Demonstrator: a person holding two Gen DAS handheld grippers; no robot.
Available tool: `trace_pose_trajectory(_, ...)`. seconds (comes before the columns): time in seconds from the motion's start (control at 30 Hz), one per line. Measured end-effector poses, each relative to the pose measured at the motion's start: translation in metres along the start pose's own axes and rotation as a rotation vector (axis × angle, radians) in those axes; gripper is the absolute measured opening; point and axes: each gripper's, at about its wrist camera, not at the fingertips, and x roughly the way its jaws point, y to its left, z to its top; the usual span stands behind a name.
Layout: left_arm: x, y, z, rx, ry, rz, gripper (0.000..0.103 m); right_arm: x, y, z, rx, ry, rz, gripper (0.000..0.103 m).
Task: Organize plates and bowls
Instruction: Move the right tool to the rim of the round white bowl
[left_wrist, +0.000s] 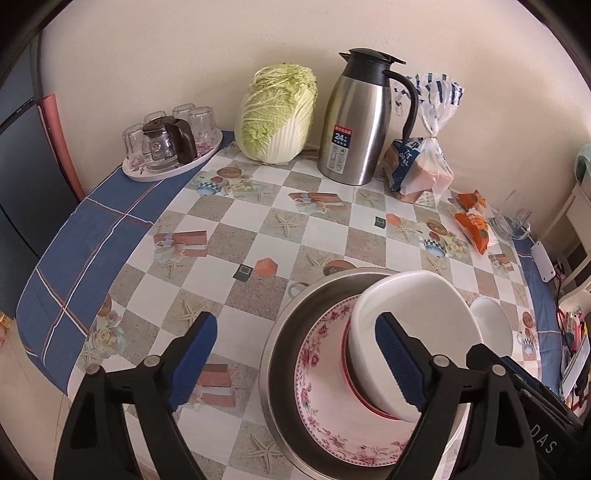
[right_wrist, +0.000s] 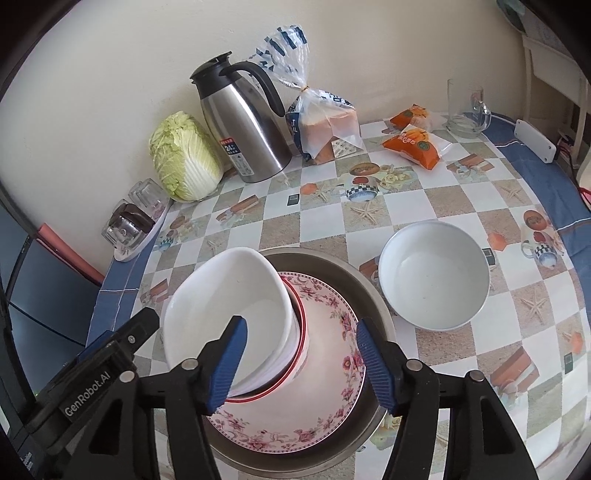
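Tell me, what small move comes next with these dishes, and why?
Probably the right gripper, open above the stack, should move right toward the lone gray bowl. The white bowl already sits in the flowered plate on the metal pan.

Steel basin (left_wrist: 280, 354) cut by lower edge; floral plate (right_wrist: 332, 376) partly hidden under tilted white bowl (right_wrist: 229, 295) — thermos label (left_wrist: 341, 147) text too small to read.

The steel basin (right_wrist: 373, 295) looks brushed and dull; inside it, the floral plate (right_wrist: 332, 369) and white bowl (right_wrist: 221, 295) are glossy glazed ceramic. The thermos jug (left_wrist: 351, 122) is satin metal with a black plastic handle. The tabletop (left_wrist: 258, 221) wears smooth printed oilcloth.
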Motion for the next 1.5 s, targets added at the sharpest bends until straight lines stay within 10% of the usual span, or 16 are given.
trace_pose_trajectory(0.5, 0.011, 0.027, -0.003, -0.108, 0.041, 0.079, 0.095, 0.004, -0.001, -0.001, -0.022, 0.008, -0.029, 0.103)
trace_pose_trajectory(1.5, -0.016, -0.025, -0.005, -0.073, -0.083, 0.007, 0.096, -0.033, -0.091, 0.017, 0.129, -0.073, -0.102, 0.103)
